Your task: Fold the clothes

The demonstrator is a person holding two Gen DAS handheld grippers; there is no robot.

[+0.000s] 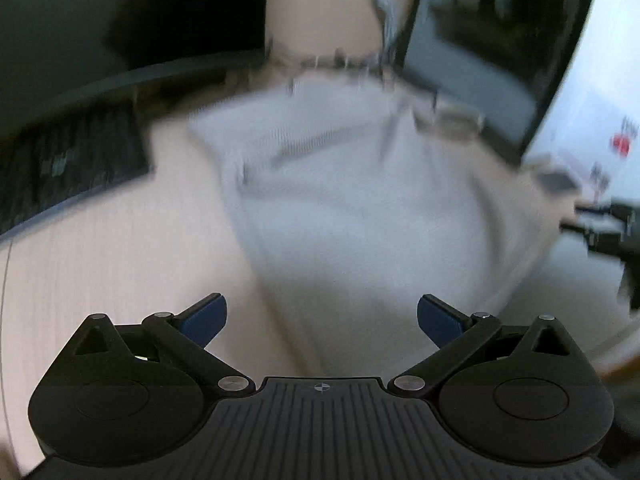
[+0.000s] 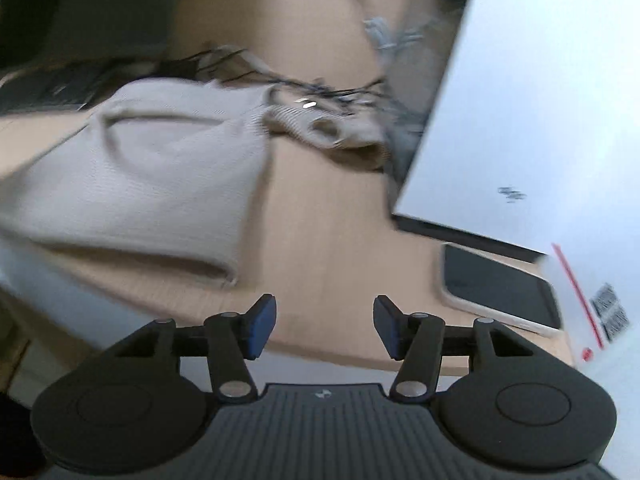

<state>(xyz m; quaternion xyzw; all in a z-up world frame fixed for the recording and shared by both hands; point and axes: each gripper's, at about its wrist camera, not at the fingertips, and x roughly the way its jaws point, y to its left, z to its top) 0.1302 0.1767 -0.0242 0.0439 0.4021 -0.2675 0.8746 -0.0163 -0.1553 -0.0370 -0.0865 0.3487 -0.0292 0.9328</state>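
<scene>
The left gripper (image 1: 322,322) is seen w/ its blue pads (image 1: 205,320) spread wide apart, nothing held between them; it is hovering above the near end of a cream knit sweater (image 1: 352,208), which is spread ahead of it on the light wood desk (image 1: 100,272) and runs away toward the far edge. The left-wrist view is heavily motion-blurred, so fabric detail cannot be read. A black keyboard (image 1: 68,164) is seen ahead and to the left of that gripper, just beside the sweater's far-left corner, and a dark monitor (image 1: 492,52) stands ahead and to the right, w/ a tangle of cables (image 1: 340,60) along the desk's back edge. Part of a black device (prob. the other gripper, too blurred to confirm) is visible at the far right edge. The right gripper (image 2: 325,326) is also held open, pads (image 2: 262,326) apart w/ only bare desk (image 2: 340,240) between and ahead of them, approx. at the desk's near edge. From this side the sweater (image 2: 160,176) is seen ahead and to the left, lying partly folded, w/ a ribbed cuff (image 2: 324,130) of one sleeve bunched ahead near the cables (image 2: 320,88). A smartphone (image 2: 500,288) in a pale case lies flat just ahead-right of the right gripper, beside a white box (image 2: 540,120) standing to the right.
</scene>
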